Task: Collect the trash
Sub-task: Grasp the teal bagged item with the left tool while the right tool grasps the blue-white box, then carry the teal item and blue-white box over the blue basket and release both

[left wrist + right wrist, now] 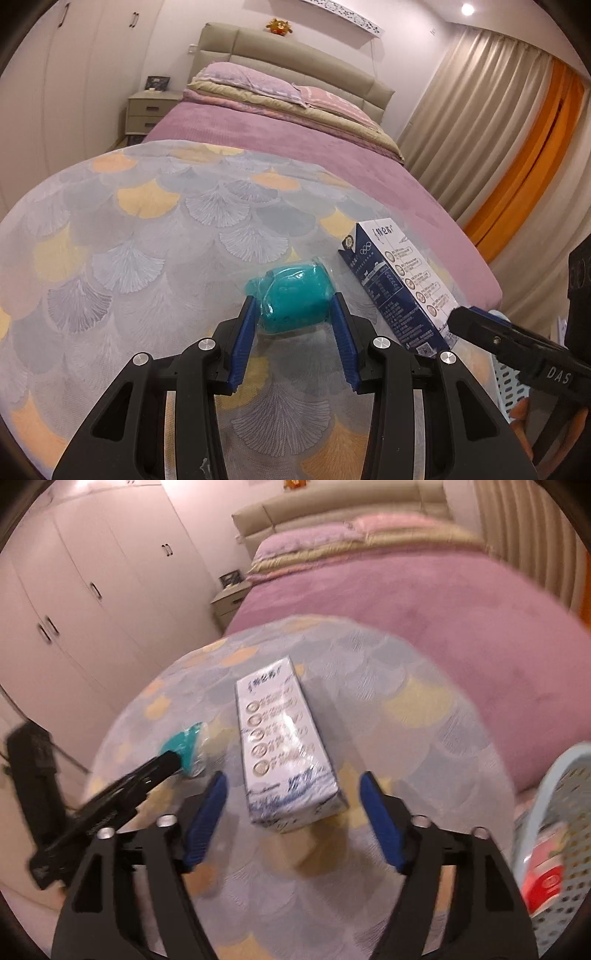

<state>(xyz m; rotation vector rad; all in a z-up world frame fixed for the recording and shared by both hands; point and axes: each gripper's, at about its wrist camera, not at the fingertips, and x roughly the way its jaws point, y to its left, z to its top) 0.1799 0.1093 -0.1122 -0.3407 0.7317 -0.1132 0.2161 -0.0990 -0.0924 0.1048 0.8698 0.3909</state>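
- My left tool [295, 306] pinches the teal wrapped wad [295, 299], its blue pads [247, 332] pressed against both sides, low over the near part of the desk [129, 258].
- My right tool [291, 794] is spread wide, one blue pad on either side of the near end of the milk carton [284, 746], with a clear gap on both sides.
- The carton lies flat on the scallop-patterned cloth of the desk, its long side running away from me, just right of the teal wad.
- In the right wrist view the left tool [173, 764] comes in from the left, its tip at the teal wad [184, 746]; the picture is blurred, so finer detail is lost.
- At the right edge stands a pale blue perforated basket [554, 786] with a red and white pack [543, 882] inside.
- Beyond the desk lies the bed [295, 136] with a mauve cover and pillows [251, 81] stacked at the padded headboard [295, 55].
- A nightstand [151, 110] sits far left beside white wardrobes [92, 590]; curtains [498, 129] hang far right.
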